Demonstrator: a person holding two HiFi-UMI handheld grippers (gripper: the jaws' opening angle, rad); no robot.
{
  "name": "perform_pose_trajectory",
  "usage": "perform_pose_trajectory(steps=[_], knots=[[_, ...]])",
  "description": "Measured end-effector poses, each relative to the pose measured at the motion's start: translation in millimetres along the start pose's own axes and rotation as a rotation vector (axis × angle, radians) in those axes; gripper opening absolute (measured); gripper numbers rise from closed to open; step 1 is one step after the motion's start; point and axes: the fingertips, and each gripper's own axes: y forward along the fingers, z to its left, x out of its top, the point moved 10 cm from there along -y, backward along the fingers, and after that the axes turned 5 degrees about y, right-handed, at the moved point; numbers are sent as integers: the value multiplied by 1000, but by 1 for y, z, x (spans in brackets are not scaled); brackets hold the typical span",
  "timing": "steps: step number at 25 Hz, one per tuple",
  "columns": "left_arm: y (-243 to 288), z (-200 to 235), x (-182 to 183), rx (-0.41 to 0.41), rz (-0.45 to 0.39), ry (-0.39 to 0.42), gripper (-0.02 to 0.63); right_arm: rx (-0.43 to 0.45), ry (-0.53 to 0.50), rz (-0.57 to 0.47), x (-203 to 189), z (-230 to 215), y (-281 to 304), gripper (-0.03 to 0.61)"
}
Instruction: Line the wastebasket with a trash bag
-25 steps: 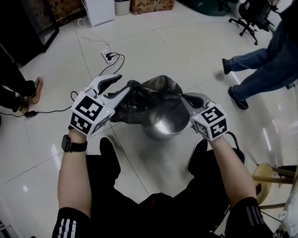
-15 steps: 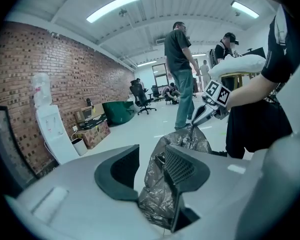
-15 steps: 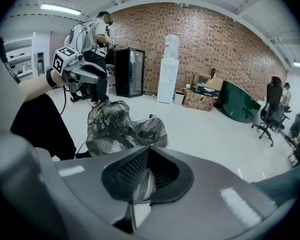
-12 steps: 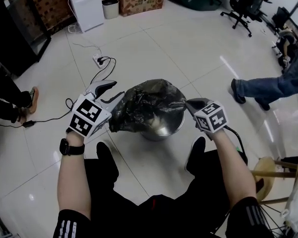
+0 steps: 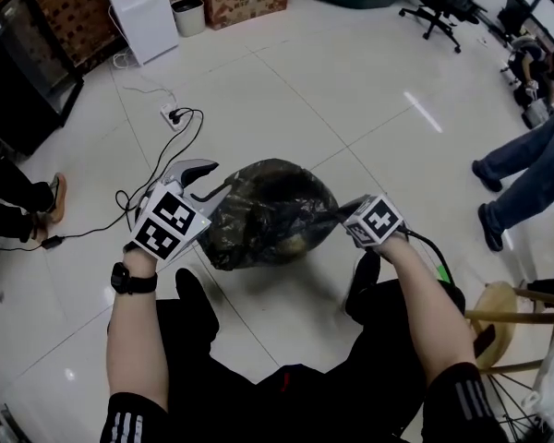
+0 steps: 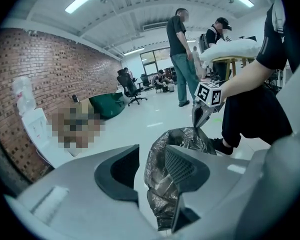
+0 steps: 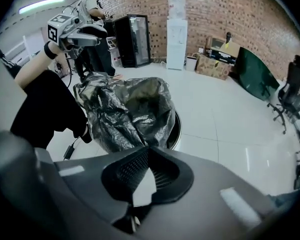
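A black trash bag point(image 5: 268, 210) is spread over the metal wastebasket on the floor. In the head view it hides the basket, whose shiny rim point(image 7: 178, 129) shows in the right gripper view. At the bag's left edge is my left gripper point(image 5: 219, 175), jaws apart. The film point(image 6: 162, 184) hangs between them against the right finger point(image 6: 182, 166), with a gap to the other finger. On the bag's right side my right gripper point(image 5: 347, 213) is shut on the rim of the bag point(image 7: 125, 114), pulling it taut.
A power strip with black cables point(image 5: 171, 116) lies on the floor beyond the left gripper. My shoes point(image 5: 194, 289) stand close behind the basket. A wooden stool point(image 5: 512, 317) is at the right. People's legs point(image 5: 526, 169) and feet point(image 5: 51, 197) are nearby.
Both grippers have come down with the bag. Its film now covers the basket, whose metal inside showed in the head view before.
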Motion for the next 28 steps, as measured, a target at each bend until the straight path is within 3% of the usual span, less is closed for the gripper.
perform_pose_trajectory(steps=[6, 12, 16, 23, 26, 28], knots=[[13, -1, -6, 5, 49, 4, 153, -35, 14, 28, -8, -12, 9, 6], [44, -11, -35, -94, 185, -4, 153, -68, 30, 58, -9, -26, 14, 6], [65, -12, -55, -91, 267, 3, 153, -94, -3, 84, -4, -28, 16, 6], [94, -21, -74, -123, 327, -29, 149, -74, -12, 98, -1, -36, 17, 21], [94, -21, -60, -113, 299, -18, 123, -81, -20, 133, -6, -41, 18, 100], [94, -19, -51, -100, 275, -33, 120, -83, -7, 144, -11, -44, 17, 110]])
